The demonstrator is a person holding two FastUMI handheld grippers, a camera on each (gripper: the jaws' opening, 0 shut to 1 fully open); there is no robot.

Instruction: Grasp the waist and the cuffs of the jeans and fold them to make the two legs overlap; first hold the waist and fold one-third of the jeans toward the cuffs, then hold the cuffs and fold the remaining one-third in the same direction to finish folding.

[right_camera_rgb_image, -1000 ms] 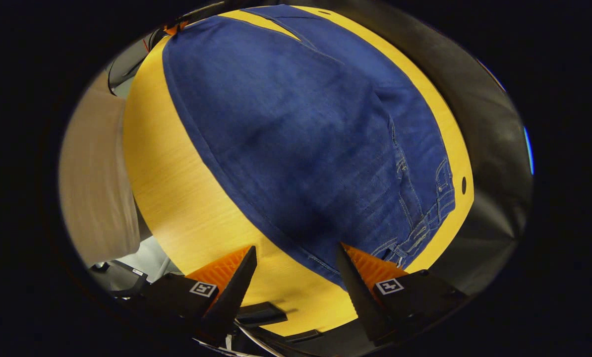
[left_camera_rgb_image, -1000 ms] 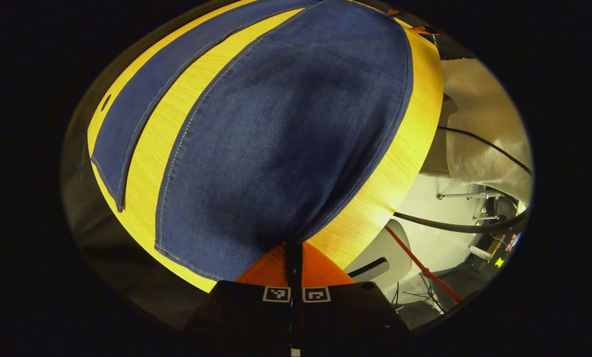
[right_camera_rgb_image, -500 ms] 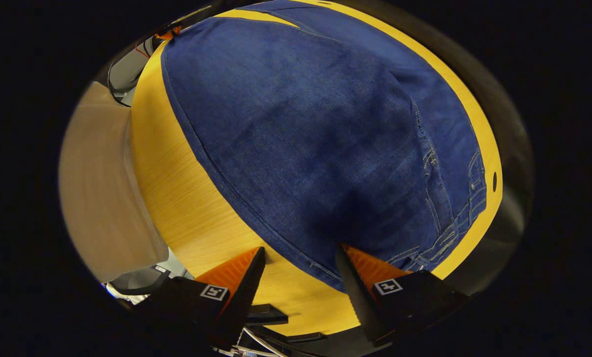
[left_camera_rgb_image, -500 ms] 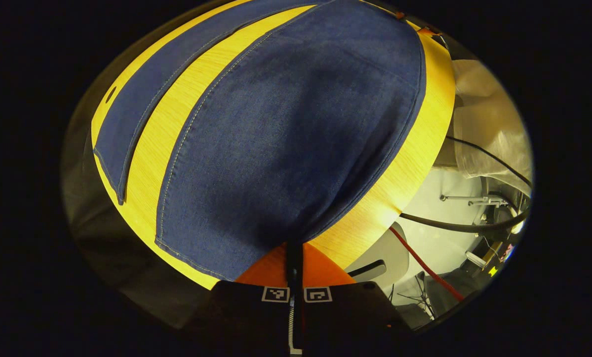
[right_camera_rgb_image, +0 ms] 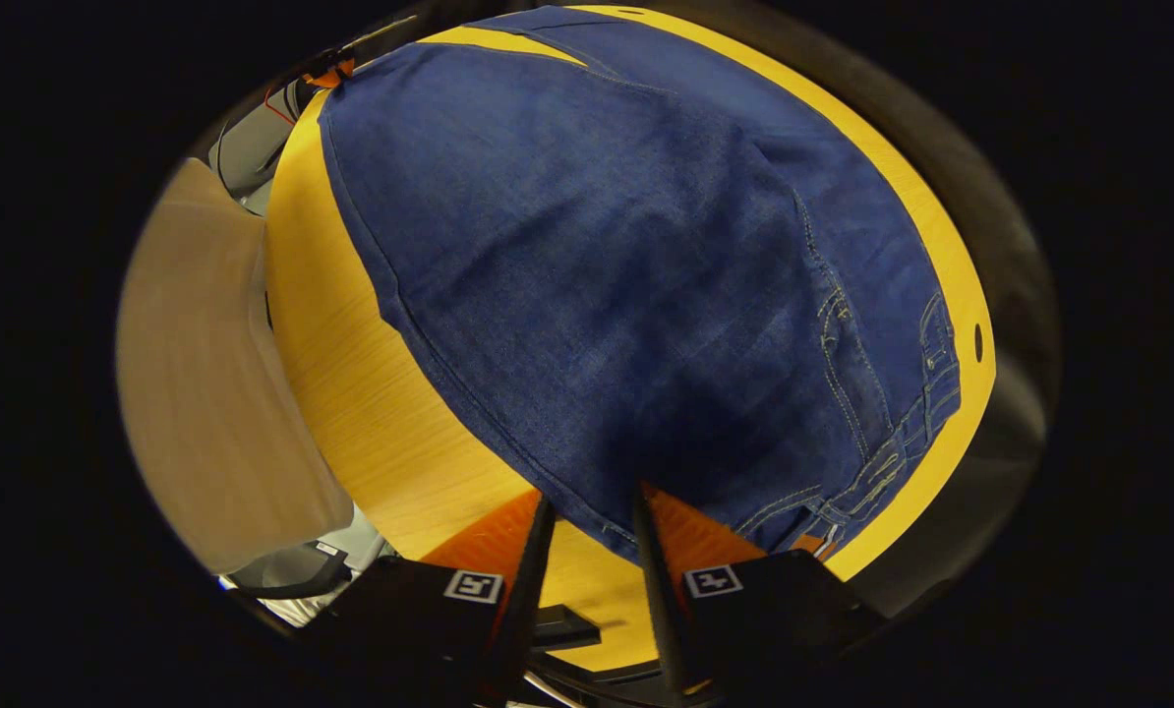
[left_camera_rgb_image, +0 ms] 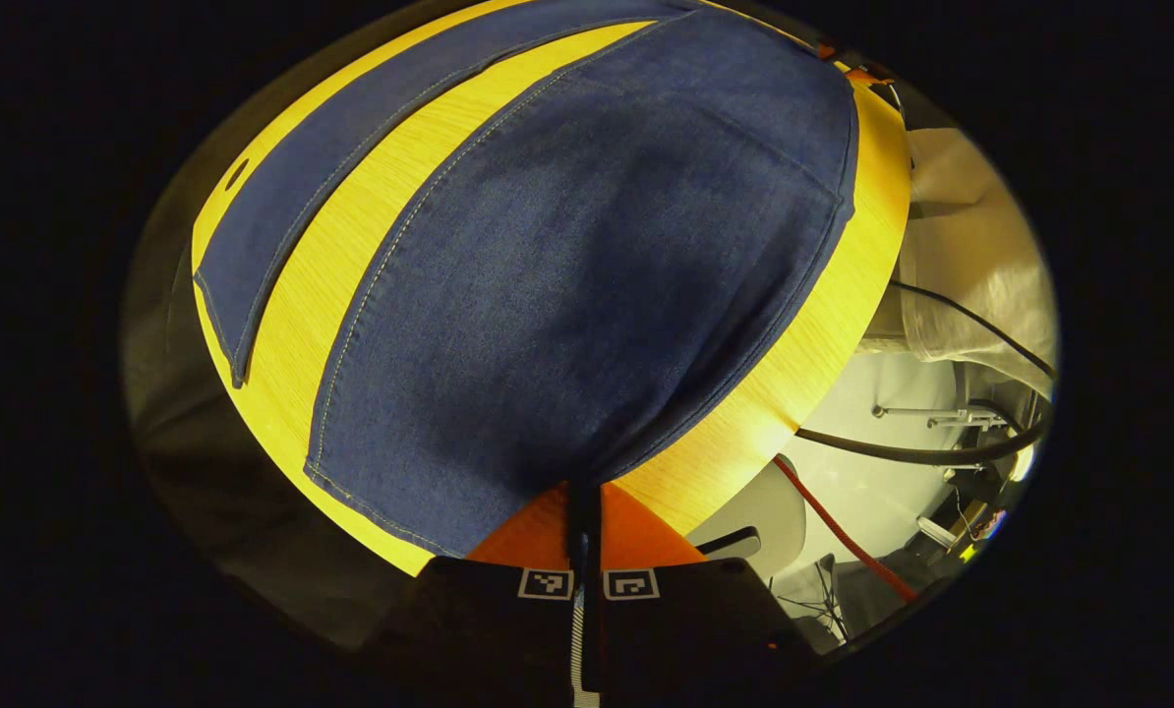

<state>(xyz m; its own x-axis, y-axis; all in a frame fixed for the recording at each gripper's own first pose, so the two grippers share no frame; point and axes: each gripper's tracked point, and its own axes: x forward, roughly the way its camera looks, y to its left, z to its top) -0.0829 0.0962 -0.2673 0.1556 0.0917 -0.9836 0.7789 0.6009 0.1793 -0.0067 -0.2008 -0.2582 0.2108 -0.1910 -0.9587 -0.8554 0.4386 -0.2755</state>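
Two views are showing the yellow wooden table (left_camera_rgb_image: pixel 803 334), with the blue jeans (left_camera_rgb_image: pixel 567 285) lying flat across most of it. One trouser leg (left_camera_rgb_image: pixel 292 197) is lying apart from the other, bare wood showing between them. At the waist end (right_camera_rgb_image: pixel 902 433), the right gripper (right_camera_rgb_image: pixel 587 511) is hanging with its fingers a narrow gap apart, the denim edge lying between them without being pressed. The left gripper (left_camera_rgb_image: pixel 583 497) is clamping its fingers together on the cuff edge of the nearer leg.
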